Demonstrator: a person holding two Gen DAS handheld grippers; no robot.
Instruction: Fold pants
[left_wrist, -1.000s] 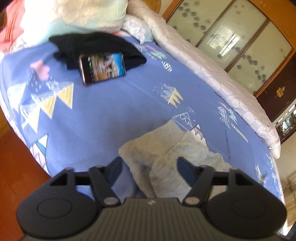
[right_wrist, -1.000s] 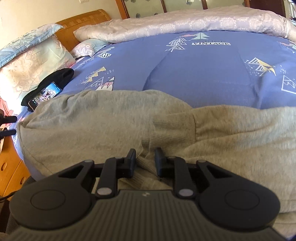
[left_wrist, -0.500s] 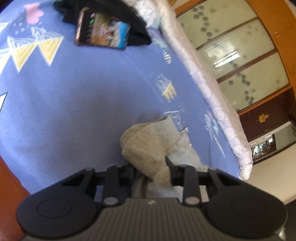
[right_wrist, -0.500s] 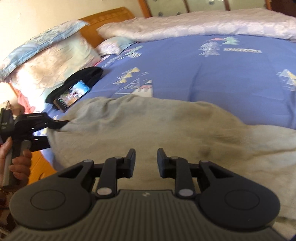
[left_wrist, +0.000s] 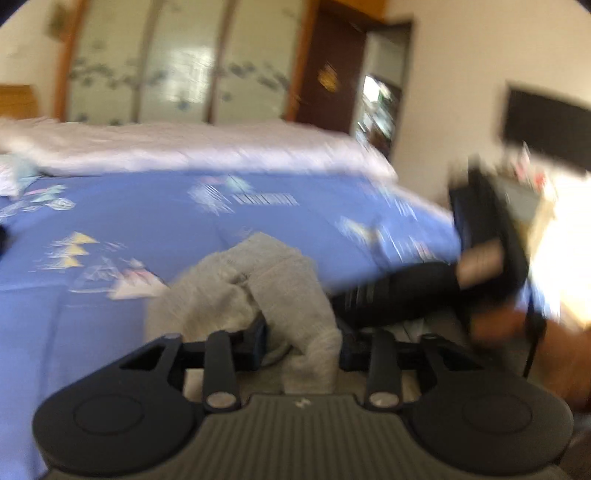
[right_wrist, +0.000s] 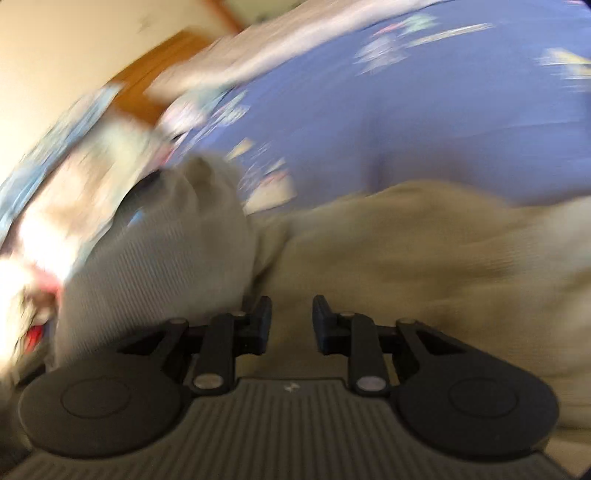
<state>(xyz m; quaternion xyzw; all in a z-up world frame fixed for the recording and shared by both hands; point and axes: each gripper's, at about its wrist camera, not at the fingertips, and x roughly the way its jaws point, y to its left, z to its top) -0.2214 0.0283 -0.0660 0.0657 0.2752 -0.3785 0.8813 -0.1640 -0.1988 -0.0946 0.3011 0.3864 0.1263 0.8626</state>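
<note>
Left gripper (left_wrist: 302, 345) went from open fingers over the pants (left_wrist: 258, 280) to clenched on a bunched end, now lifted off the bed (left_wrist: 147, 221), so the fold-over looks underway. Right gripper (right_wrist: 291, 325) let go: fingers parted, nothing between them, pants spread just ahead. No containers that I can see.
</note>
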